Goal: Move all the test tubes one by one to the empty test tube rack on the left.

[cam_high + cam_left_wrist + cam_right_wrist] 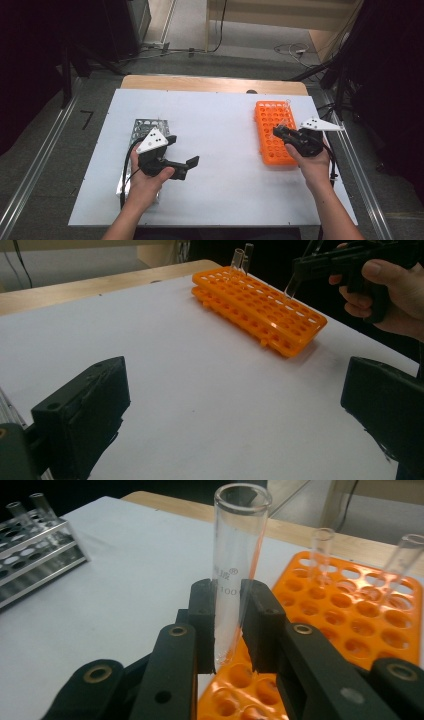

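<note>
Right gripper [227, 630] pinches 1 glass tube [235, 565], seemingly above the orange rack [360, 625]; left gripper [235, 410] jaws spread.

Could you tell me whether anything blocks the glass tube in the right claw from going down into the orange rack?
Nothing visible does. The right claw holds the glass tube over open holes of the orange rack; the two tubes already standing sit farther back in it.

You have two racks on the table, one orange [273, 132] at 2 o'clock and one metal [145, 131] at 10 o'clock, plus two tools.
</note>
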